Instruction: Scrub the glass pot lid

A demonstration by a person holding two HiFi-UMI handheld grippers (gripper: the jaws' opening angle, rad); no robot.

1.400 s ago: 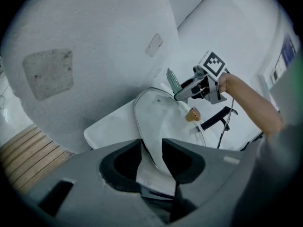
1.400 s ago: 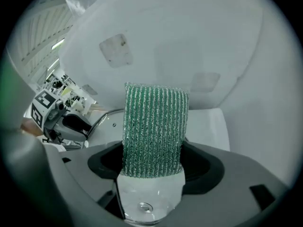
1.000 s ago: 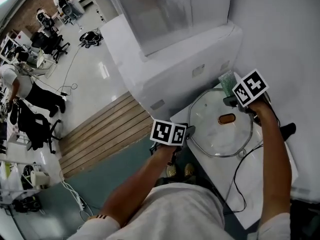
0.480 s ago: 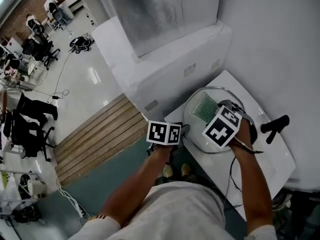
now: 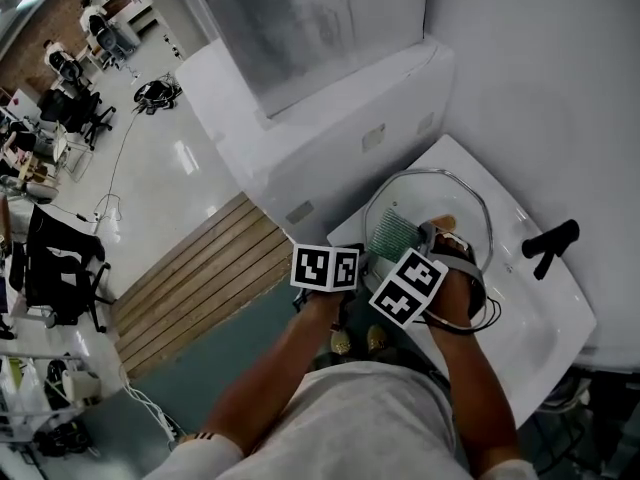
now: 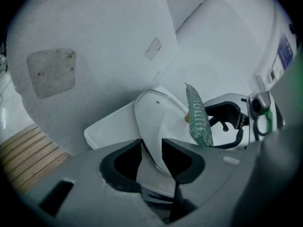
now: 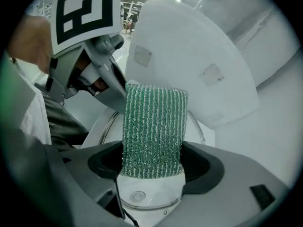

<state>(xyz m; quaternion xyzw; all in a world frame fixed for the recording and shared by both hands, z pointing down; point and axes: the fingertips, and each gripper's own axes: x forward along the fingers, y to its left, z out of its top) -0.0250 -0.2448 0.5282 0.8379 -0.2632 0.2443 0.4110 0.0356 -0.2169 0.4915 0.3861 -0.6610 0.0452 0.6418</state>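
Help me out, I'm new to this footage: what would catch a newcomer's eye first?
The green mesh scouring pad stands out most, clamped in the right gripper and set against the glass pot lid near the middle of the head view. The left gripper holds the lid's near rim over a white sink, with a black faucet to the right.

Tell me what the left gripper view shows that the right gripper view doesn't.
Only the left gripper view shows the left gripper with its jaws closed on the rim of the glass lid, the green scrub pad edge-on, and wooden floor slats. Only the right gripper view shows the right gripper clamping that pad face-on, plus the left gripper's marker cube. Both show the lid, the pad and the white wall.
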